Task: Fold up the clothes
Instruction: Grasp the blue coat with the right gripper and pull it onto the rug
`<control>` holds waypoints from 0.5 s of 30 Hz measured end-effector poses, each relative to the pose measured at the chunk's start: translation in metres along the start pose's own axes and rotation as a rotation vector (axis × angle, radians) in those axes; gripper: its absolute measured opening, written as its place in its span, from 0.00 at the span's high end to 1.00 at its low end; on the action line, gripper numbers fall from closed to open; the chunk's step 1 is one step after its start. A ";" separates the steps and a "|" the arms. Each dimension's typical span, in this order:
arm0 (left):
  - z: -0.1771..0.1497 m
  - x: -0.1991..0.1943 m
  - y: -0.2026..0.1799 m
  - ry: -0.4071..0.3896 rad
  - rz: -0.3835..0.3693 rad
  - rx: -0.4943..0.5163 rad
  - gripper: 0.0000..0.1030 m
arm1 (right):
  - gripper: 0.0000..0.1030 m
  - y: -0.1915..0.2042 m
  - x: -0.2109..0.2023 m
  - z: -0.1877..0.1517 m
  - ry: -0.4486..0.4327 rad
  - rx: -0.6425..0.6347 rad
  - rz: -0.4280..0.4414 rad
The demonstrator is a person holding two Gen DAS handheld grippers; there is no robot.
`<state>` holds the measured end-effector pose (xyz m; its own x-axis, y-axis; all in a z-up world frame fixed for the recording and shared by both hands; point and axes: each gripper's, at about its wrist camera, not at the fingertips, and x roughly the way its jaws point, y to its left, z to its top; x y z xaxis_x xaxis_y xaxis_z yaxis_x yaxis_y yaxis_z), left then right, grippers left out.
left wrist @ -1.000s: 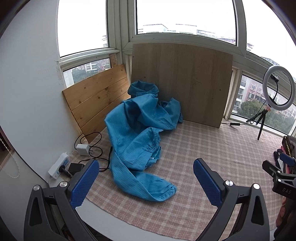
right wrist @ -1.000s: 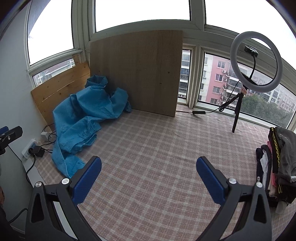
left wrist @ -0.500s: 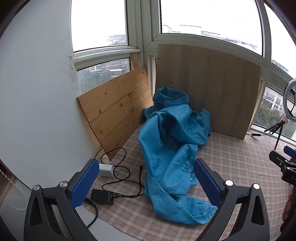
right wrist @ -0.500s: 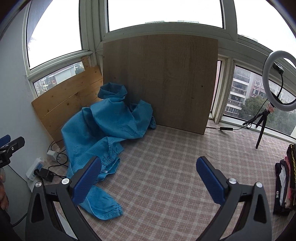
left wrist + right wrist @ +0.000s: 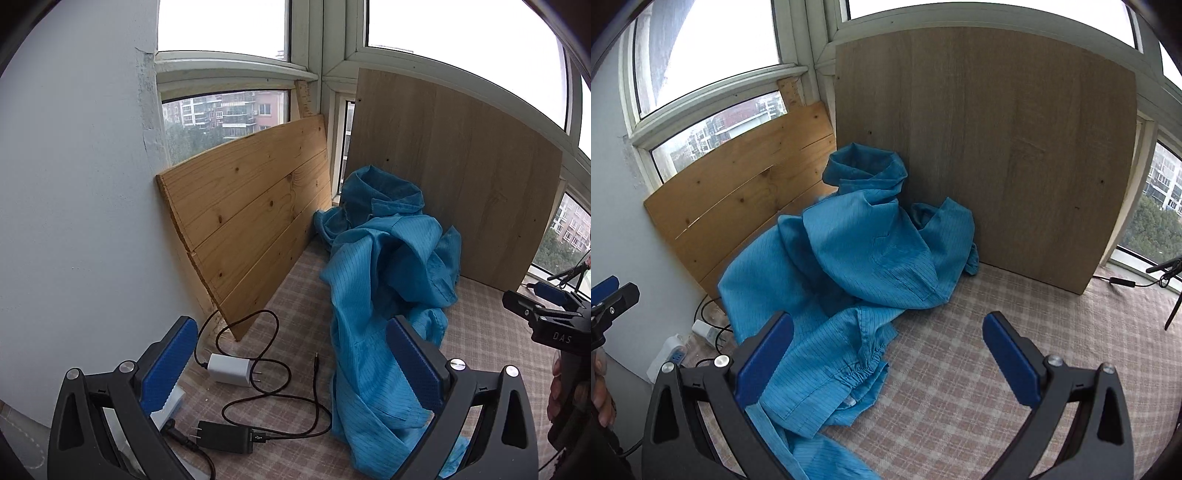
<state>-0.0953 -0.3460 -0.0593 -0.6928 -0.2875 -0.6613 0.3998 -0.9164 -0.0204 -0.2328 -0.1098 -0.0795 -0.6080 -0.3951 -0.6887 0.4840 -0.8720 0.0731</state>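
A pink checked cloth [image 5: 979, 369] covered the surface in a window corner lined with wooden boards [image 5: 990, 147]. A crumpled blue pinstriped garment with an elastic cuff [image 5: 857, 266] lay heaped in that corner. The left gripper [image 5: 295, 365] and right gripper [image 5: 886, 358] hovered just before it, blue-padded jaws spread wide, gripping nothing.

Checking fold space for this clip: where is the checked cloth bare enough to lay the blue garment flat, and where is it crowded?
Bare: the checked cloth right of the blue garment, in front of the large upright board. Crowded: the left edge by the pine board, where a white charger, black adapter and looping cables lie beside the garment.
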 end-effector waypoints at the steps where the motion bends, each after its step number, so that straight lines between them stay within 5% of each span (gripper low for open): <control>1: 0.000 0.006 0.001 0.008 -0.005 -0.002 0.01 | 0.00 0.006 0.014 0.006 0.012 -0.023 0.001; 13: -0.001 0.060 0.017 0.096 0.003 -0.056 0.01 | 0.01 0.065 0.170 0.049 0.105 -0.240 0.022; 14: -0.002 0.061 0.020 0.098 0.010 -0.060 0.01 | 0.10 0.065 0.178 0.049 0.118 -0.243 0.036; 15: -0.002 0.061 0.023 0.099 0.017 -0.064 0.01 | 0.45 0.063 0.181 0.050 0.135 -0.237 0.066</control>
<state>-0.1269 -0.3835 -0.1018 -0.6240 -0.2707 -0.7330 0.4504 -0.8912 -0.0543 -0.3436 -0.2502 -0.1632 -0.4883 -0.3929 -0.7792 0.6635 -0.7472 -0.0390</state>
